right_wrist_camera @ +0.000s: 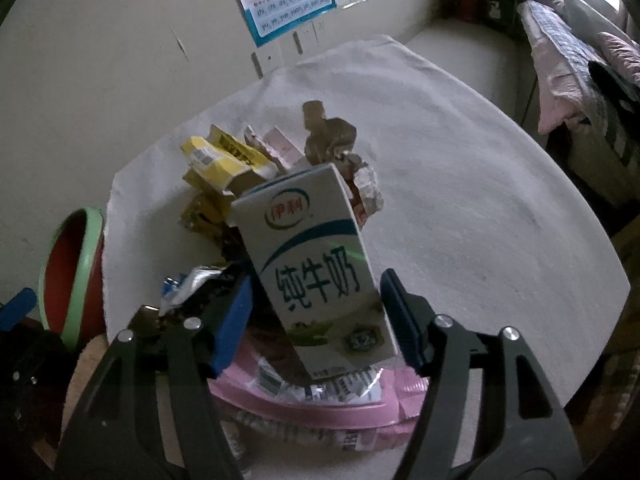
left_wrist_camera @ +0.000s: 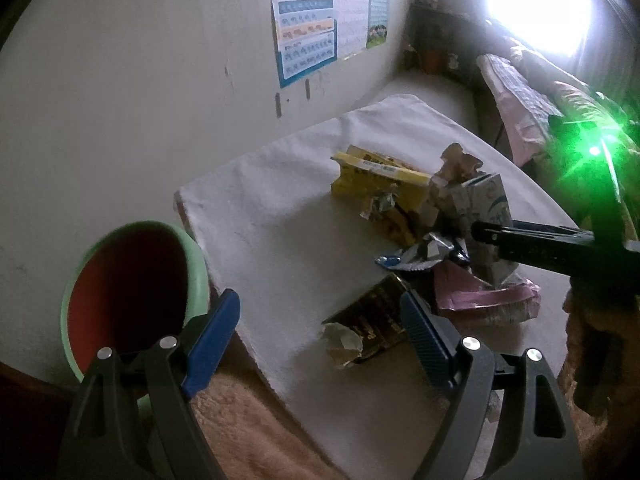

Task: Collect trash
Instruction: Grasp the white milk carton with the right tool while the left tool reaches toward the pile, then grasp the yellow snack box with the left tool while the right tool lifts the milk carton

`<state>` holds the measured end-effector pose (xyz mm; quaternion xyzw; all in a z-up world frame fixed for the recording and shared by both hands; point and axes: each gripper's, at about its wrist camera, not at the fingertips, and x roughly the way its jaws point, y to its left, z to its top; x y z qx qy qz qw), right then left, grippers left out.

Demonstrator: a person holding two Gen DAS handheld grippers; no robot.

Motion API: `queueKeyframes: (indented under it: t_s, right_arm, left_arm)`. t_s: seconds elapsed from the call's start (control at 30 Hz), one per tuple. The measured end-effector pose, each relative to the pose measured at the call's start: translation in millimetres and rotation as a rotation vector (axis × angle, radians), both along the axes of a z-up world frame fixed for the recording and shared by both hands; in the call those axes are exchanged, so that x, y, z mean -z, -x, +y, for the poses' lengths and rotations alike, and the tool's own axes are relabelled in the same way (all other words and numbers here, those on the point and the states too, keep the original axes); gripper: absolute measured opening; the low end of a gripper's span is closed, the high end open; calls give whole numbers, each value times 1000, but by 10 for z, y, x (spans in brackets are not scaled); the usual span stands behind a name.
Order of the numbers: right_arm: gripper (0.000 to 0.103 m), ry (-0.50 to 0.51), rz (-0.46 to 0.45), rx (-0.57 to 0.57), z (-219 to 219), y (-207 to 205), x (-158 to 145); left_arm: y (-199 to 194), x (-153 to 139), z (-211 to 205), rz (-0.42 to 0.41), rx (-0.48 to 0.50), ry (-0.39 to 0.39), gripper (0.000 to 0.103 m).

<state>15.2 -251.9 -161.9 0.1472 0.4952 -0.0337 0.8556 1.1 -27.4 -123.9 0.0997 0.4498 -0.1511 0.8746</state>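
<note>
A heap of trash lies on a white cloth [left_wrist_camera: 280, 216]: a white milk carton [right_wrist_camera: 316, 264], a yellow box [left_wrist_camera: 376, 180], a silver-blue wrapper [left_wrist_camera: 424, 254], pink packaging [right_wrist_camera: 304, 400], a dark gold packet [left_wrist_camera: 372, 320] and a crumpled paper ball [left_wrist_camera: 342, 344]. My right gripper [right_wrist_camera: 318, 316] has its blue pads on both sides of the carton, which stands tilted between them; the jaws look slightly apart from its sides. It shows in the left wrist view [left_wrist_camera: 480, 232] too. My left gripper [left_wrist_camera: 320, 336] is open and empty above the cloth's near edge.
A green bin with a red inside [left_wrist_camera: 128, 292] stands left of the cloth, also in the right wrist view [right_wrist_camera: 76, 272]. A wall with posters [left_wrist_camera: 308, 20] is behind. A bed with bedding [right_wrist_camera: 568, 64] lies to the right. A tan blanket [left_wrist_camera: 248, 432] is below the cloth.
</note>
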Motion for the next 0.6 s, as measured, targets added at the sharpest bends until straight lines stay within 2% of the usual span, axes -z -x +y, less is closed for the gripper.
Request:
queueKeyframes:
  t_s: [0.2,0.3,0.43,0.6]
  right_arm:
    - [57,-22,-24,9,-62,52,54]
    - [57,-69,-89,40,-159,188,-85]
    - [57,-99,-151,110,-317,417,-242]
    - [57,-88,-179,173,-458,613,-221]
  left_arm:
    - [-108,17,-38,40,-15,37,79]
    - [-235,-30,-165,45,-15,75,79]
    - [-537,-49,-494,66,-16,136,79]
    - [-1046,57,-931,119,-71,186,77]
